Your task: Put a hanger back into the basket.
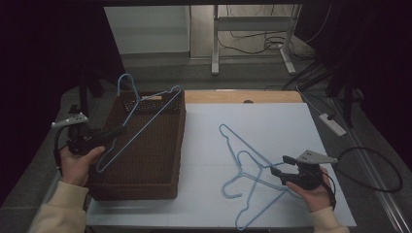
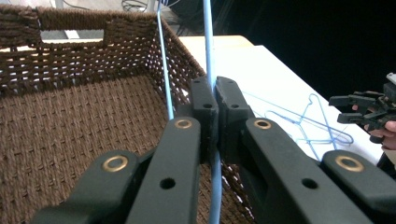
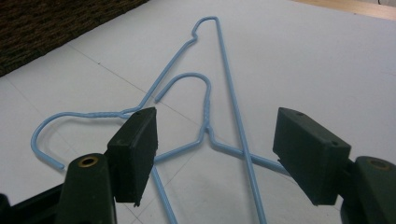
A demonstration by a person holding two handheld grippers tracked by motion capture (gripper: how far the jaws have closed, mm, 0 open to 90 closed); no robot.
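The left gripper is clamped tight on a blue wire hanger, holding it tilted over the woven basket at the left; thin, light, springy wire, slick coating, best pinched on a straight run as here; the right gripper hovers with jaws wide and empty over two more hangers lying crossed on the white tabletop, near right.
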